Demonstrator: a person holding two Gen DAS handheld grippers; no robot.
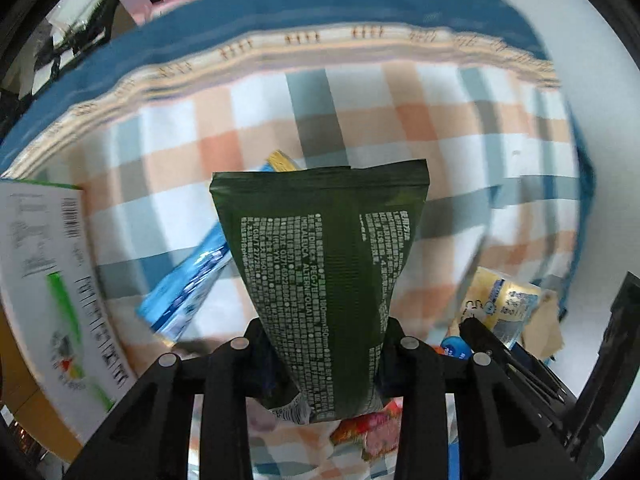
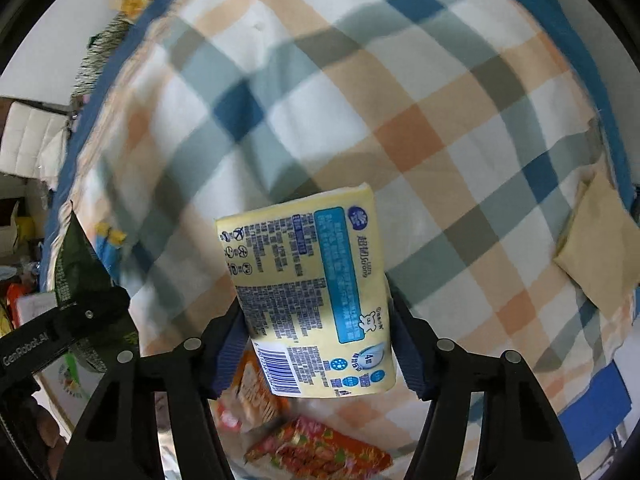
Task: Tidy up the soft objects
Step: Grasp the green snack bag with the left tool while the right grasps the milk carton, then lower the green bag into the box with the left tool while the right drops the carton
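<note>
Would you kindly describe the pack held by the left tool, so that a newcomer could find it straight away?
Start at the checked blanket in orange, white and blue-grey that covers the bed. Above it, the left tool grips a dark green pack by its lower end. It is covered in small white print, unlike the pale yellow pack in the right tool or the blue packet lying on the blanket.
</note>
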